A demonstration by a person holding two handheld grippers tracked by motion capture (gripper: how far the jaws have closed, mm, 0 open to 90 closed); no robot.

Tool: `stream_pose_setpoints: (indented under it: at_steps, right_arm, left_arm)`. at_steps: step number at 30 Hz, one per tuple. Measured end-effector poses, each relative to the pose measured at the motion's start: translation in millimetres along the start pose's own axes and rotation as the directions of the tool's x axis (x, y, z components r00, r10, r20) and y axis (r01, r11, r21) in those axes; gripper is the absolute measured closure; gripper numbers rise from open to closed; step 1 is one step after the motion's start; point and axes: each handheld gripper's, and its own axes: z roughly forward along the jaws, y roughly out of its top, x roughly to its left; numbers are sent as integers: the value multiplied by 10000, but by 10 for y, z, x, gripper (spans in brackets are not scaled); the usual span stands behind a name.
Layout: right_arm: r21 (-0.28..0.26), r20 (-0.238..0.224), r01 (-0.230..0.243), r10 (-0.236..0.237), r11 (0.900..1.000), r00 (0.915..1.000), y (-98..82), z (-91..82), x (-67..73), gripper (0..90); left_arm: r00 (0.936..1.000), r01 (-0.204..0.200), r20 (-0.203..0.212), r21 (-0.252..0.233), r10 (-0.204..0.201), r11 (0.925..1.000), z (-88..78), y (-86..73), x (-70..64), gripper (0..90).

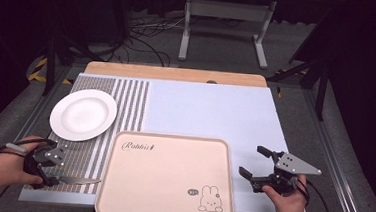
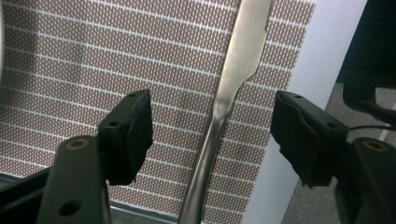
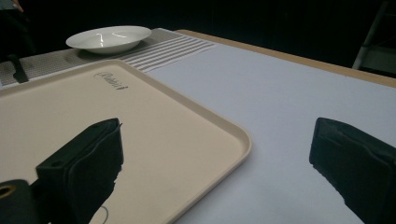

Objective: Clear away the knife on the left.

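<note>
A metal table knife (image 1: 79, 180) lies flat on the striped placemat (image 1: 126, 106) near the table's front left corner. My left gripper (image 1: 60, 166) hovers just over its handle end. In the left gripper view the knife (image 2: 224, 98) runs up between the two black jaws, which stand wide apart and do not touch it, so my left gripper (image 2: 210, 121) is open. My right gripper (image 1: 253, 162) is open and empty at the right edge of the beige tray (image 1: 166, 177). In the right gripper view, one jaw hangs over the tray (image 3: 163, 121) and the other over the pale blue cloth (image 3: 280, 107).
A white plate (image 1: 82, 113) rests on the placemat behind the knife, also seen as the plate (image 3: 108, 38) far off. The tray carries a rabbit drawing (image 1: 210, 199) and is bare. Pale blue cloth (image 1: 211, 110) covers the table's middle and right. A stand and cables sit on the floor beyond.
</note>
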Motion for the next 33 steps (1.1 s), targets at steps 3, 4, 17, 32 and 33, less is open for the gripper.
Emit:
stream_pose_setpoints:
  at_steps: [3, 4, 17, 32, 33]
  right_arm:
    - [-7, -31, 4, -4, 10000, 10000, 1, 2, 3, 35]
    - [2, -36, 8, -8, 10000, 10000, 1, 2, 4, 35]
    - [24, -102, -9, 9, 10000, 9999, -1, 2, 4, 40]
    - [-51, -286, 62, -63, 10000, 9996, 0, -7, 17, 41]
    - [-67, -305, 41, -43, 10000, 9995, 0, -9, 17, 40]
  left_arm:
    - [9997, -230, -10, 295, 231, 9993, 20, -12, 6, 362]
    - [9996, -294, 28, 414, 293, 9987, 31, -17, 5, 393]
    - [9867, -1624, 134, 1188, 1620, 9795, 145, -2, 5, 686]
    - [9748, -2202, -56, 1400, 2232, 9654, 167, -5, -61, 797]
    - [9746, -2205, -101, 1301, 2237, 9667, 169, -13, -67, 798]
